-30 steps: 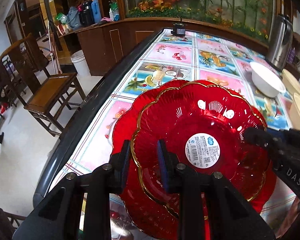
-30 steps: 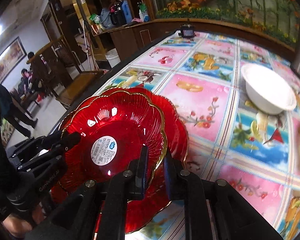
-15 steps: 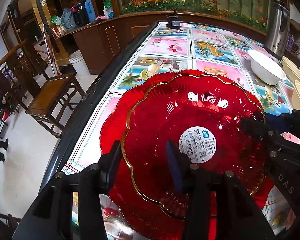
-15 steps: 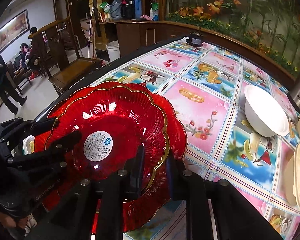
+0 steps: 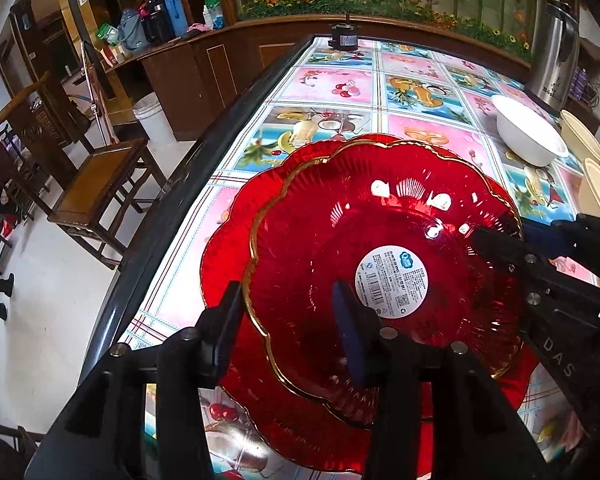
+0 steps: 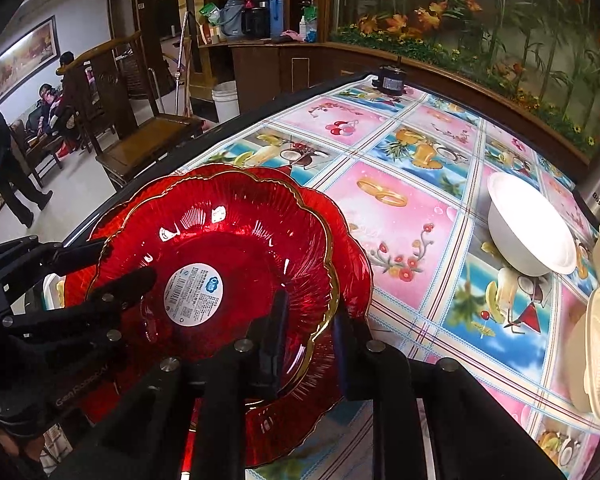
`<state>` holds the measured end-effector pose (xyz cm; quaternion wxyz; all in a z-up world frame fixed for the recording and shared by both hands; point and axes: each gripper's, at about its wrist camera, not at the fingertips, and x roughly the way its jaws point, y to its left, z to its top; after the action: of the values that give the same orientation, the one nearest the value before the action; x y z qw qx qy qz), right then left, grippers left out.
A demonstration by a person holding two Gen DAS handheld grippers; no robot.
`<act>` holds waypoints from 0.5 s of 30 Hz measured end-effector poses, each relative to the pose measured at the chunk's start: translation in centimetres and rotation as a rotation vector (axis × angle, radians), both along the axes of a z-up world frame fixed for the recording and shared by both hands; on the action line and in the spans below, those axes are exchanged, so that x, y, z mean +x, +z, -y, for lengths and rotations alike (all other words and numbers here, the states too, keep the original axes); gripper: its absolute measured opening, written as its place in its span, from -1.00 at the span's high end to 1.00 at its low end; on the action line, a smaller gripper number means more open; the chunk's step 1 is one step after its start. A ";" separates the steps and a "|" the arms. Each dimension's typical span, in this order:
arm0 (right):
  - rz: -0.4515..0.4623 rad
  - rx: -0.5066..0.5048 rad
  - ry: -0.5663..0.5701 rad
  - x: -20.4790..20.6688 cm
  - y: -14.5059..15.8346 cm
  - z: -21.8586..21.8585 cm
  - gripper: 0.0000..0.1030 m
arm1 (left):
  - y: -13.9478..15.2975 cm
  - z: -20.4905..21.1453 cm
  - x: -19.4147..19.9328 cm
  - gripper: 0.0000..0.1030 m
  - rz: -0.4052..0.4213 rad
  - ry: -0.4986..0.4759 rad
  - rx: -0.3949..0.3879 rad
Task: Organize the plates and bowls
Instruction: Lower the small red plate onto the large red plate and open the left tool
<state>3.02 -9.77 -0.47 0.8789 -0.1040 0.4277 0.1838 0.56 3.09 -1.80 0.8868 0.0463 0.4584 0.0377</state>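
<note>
Table (image 5: pixel 420 76) w/ a fruit-print cloth fills both views, dark rim running along its left edge.

Two red plates sit stacked near that edge. The lower red plate (image 5: pixel 228 240) is wider, its scalloped rim showing round the upper one from 7 to 12 o'clock in the left wrist view. The upper red plate (image 5: pixel 380 240), gold-edged, rests in it, offset twd the right, w/ a round white label (image 5: pixel 392 276) at its centre.

White bowl (image 5: pixel 528 136) stands upright at 2 o'clock from the plates, well apart. Cream bowls (image 6: pixel 596 344) are at the table's right edge, at 3 o'clock in the right wrist view; can't tell how many.

Left gripper (image 5: pixel 288 320): fingers apart, straddling the upper plate's near-left rim, one finger outside the rim, the other over the plate's inside; pads not pressing on it.

Right gripper (image 6: pixel 308 324): fingers close together, astride the upper plate's rim at its 4 o'clock in the right wrist view, one finger inside, the other outside. Can't tell whether the pads actually press the rim.

Wooden chair (image 5: pixel 96 184) stands on the floor at 9 o'clock, off the table.
</note>
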 end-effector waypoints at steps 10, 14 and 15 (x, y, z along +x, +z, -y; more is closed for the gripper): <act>0.004 -0.036 0.011 0.0 0.0 -0.8 0.64 | 1.0 -0.2 -0.3 0.14 0.030 -0.013 0.004; 0.000 -0.003 0.012 -0.2 0.1 -0.5 0.56 | 1.0 -0.2 -0.3 0.14 0.031 -0.018 -0.013; 0.008 0.005 0.007 -0.3 0.4 -0.4 0.52 | 1.0 -0.1 -0.3 0.14 0.032 -0.021 -0.018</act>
<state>2.68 -9.42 -0.08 0.8801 -0.1041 0.4235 0.1876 0.24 3.20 -0.76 0.8947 0.0426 0.4439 0.0253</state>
